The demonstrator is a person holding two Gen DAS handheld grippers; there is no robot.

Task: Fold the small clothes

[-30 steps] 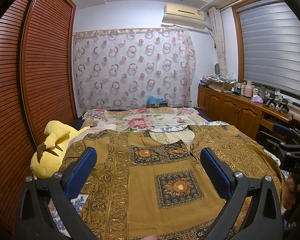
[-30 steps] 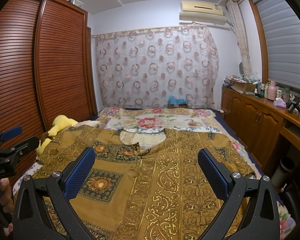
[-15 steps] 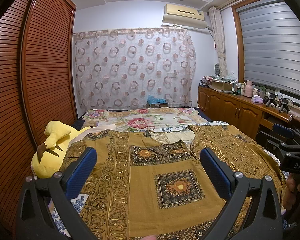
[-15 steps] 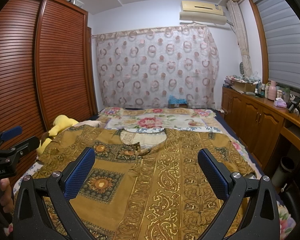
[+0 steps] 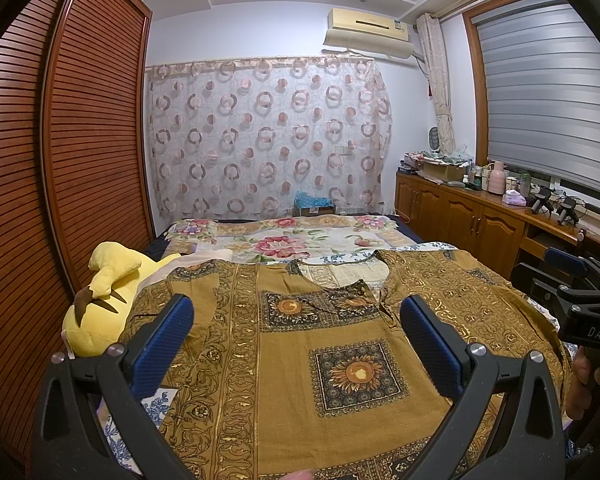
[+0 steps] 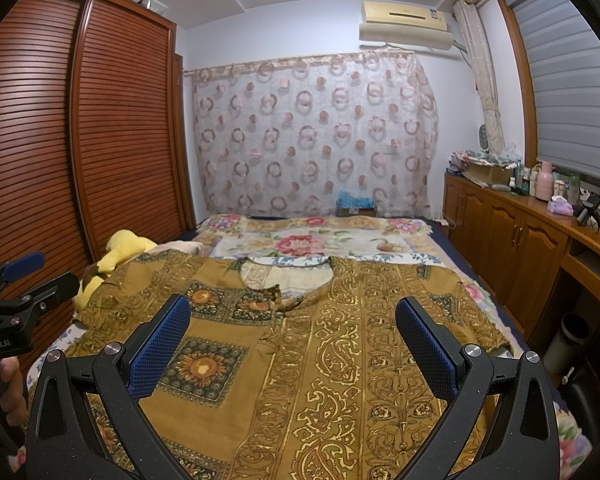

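Almost nothing has changed over the last second: both views show the same framing as before, so the person seems to pause above the work and no fold has begun. The shirt (image 5: 332,360), a mustard-gold garment with sunflower squares and paisley bands, lies spread flat on the bed (image 5: 300,240), front side up, with the neckline toward the far end and the sleeves out to both sides. The left gripper (image 5: 296,340) hangs over the shirt's left half, its fingers (image 5: 162,344) wide apart and holding nothing. The right gripper (image 6: 292,344) hangs over the right half, also with fingers (image 6: 160,344) wide and empty. A yellow plush toy (image 5: 100,304) lies just beside the left sleeve, perhaps touching it. I judge that the task is at its very start, since the shirt is laid out but not yet folded. The next step is probably to lower each gripper to a sleeve or side edge; the toy could get in the way there.
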